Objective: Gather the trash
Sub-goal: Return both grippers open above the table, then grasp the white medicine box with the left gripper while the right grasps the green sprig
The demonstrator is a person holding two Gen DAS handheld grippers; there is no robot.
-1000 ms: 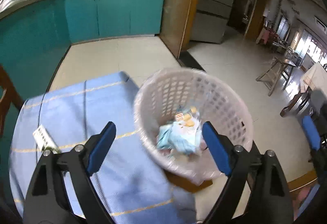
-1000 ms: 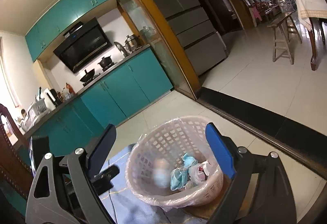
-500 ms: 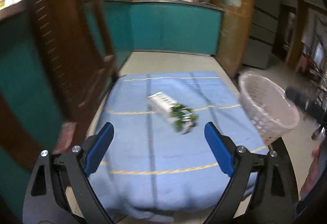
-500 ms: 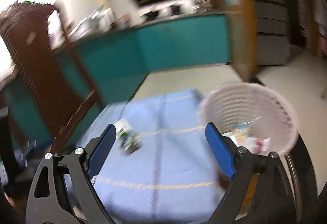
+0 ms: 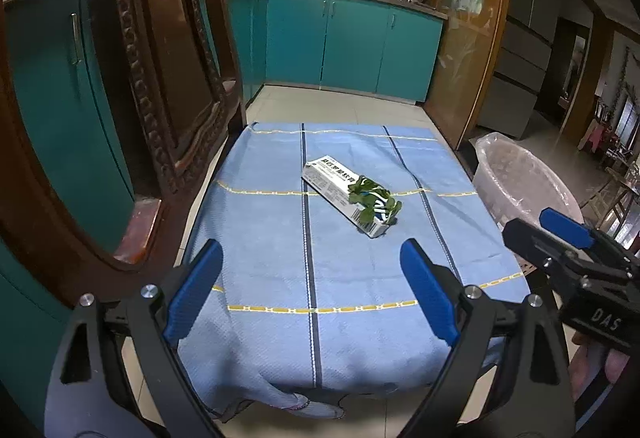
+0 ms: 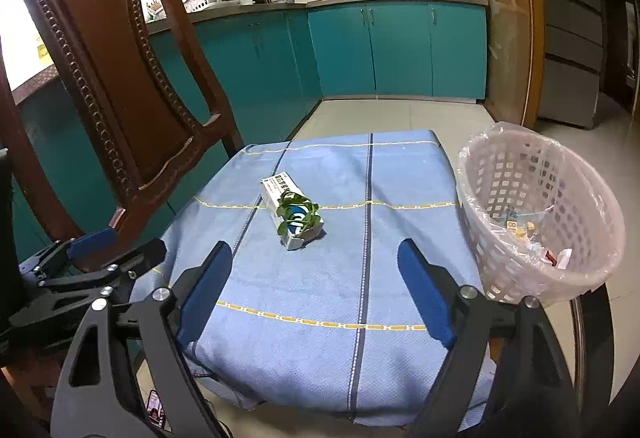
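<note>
**Operator:** While the carton point(image 5: 349, 195) lies flat near the middle of the blue cloth point(image 5: 280, 258), what defines its position?

**Technician:** It rests on one long face, set diagonally to the cloth's stripes, with a sprig of green leaves point(image 5: 374, 200) draped over its nearer end. Nothing else lies on the cloth, so the carton is judged to be the remaining trash item.

**Operator:** State of the grippers?

**Technician:** The left gripper point(image 5: 312, 290) has its jaws wide with nothing between them, and sits short of the carton. The right gripper point(image 6: 316, 294) is likewise spread and empty; its jaws have just been closing slightly. Both point down toward the carton, probably in preparation for a pickup.

**Operator:** Why is the basket point(image 6: 560, 174) placed there?

**Technician:** It stands just beside the right edge of the table, tilted toward it, lined with a clear bag and already holding scraps. That position likely keeps the carry short.

**Operator:** Clearance?

**Technician:** Open cloth surrounds the carton on all sides. The wooden chair point(image 6: 120, 78) stands at the left edge, well apart from the carton. The loose leaves may slip off during a lift.
</note>
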